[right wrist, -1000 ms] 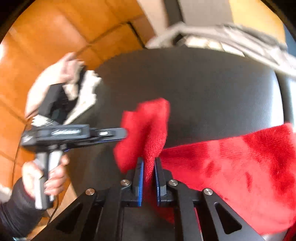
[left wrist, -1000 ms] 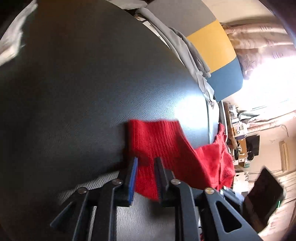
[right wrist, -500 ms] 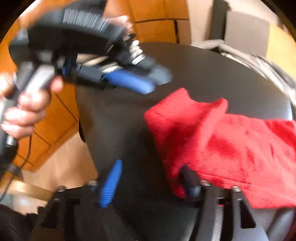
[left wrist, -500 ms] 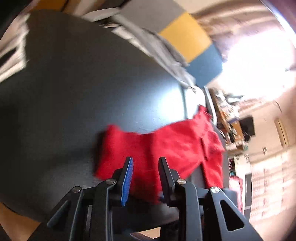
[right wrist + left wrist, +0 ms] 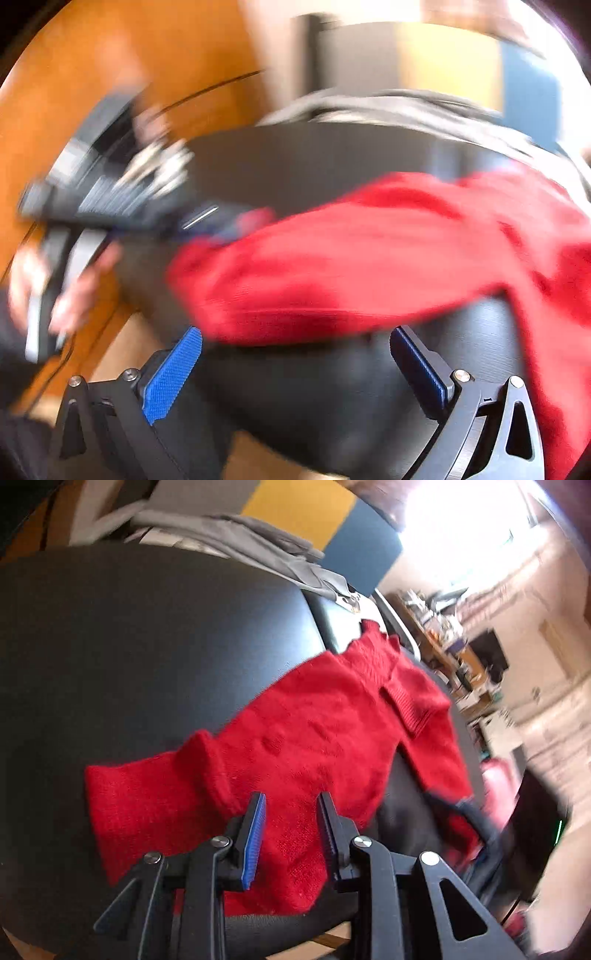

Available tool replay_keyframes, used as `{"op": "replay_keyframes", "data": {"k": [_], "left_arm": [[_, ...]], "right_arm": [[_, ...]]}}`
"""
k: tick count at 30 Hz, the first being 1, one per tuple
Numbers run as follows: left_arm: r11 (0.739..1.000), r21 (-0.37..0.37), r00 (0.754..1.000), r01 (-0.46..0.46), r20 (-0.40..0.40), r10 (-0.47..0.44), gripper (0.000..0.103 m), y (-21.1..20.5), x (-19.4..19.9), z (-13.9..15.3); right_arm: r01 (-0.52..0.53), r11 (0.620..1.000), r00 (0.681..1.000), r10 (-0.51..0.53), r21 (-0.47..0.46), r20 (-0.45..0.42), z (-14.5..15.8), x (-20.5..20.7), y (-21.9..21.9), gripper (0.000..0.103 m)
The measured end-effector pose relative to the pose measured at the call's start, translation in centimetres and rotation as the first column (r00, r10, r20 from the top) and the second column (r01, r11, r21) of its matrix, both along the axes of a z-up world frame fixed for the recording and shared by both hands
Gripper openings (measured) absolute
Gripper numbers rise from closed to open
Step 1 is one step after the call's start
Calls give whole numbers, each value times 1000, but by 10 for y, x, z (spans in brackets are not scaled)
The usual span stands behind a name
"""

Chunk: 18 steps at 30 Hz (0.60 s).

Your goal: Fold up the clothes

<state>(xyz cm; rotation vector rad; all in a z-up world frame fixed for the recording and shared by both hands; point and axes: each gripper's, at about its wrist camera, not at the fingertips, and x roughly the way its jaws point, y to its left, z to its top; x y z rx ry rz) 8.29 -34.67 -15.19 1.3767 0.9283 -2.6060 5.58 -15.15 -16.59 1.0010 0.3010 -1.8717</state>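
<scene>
The bright red knitted sweater (image 5: 317,738) lies spread across the dark leather-look desk (image 5: 147,646), running from the lower left of the left wrist view up toward the upper right, where its ribbed collar end reaches the desk's far edge. One folded-over sleeve makes a ridge at centre left, and the lower hem sits at the near rim, at the bottom of the frame.

The left claw (image 5: 291,834) is released: its blue-padded fingers stand apart over the near hem with red knit showing between them, nothing pinched. The right claw (image 5: 295,369) is spread wide and empty too, its pads flanking bare desk just below the sweater's edge.

The risks from here:
- The hem lies at the desk's near rim, and the garment's right side seems to drape past the desk edge; a tug or a careless brush could drag the whole thing off.
- The right wrist view is heavily smeared, so the claw is probably moving fast; closing in that state could grab one layer or miss.
- The sleeve ridge may get trapped into a lumpy fold.
- A crumpled grey garment (image 5: 258,546) at the upper centre, on the desk's far side, could snag if the sweater is pushed back.
</scene>
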Motion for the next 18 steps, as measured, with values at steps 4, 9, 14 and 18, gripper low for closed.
{"op": "replay_keyframes", "data": {"k": [4, 9, 14, 18], "left_arm": [[984, -173, 997, 40, 76, -27, 28, 24, -10, -13], [961, -277, 995, 21, 103, 8, 28, 32, -10, -24], [920, -391, 984, -40, 143, 104, 30, 16, -11, -23], [920, -374, 971, -120, 148, 187, 30, -25, -8, -24]], "right_arm": [[329, 943, 944, -327, 44, -52, -1, -57, 59, 103], [590, 800, 807, -588, 105, -54, -12, -102, 121, 103], [589, 797, 807, -590, 137, -39, -24, -102, 125, 103], [541, 831, 837, -547, 131, 17, -29, -104, 112, 103]]}}
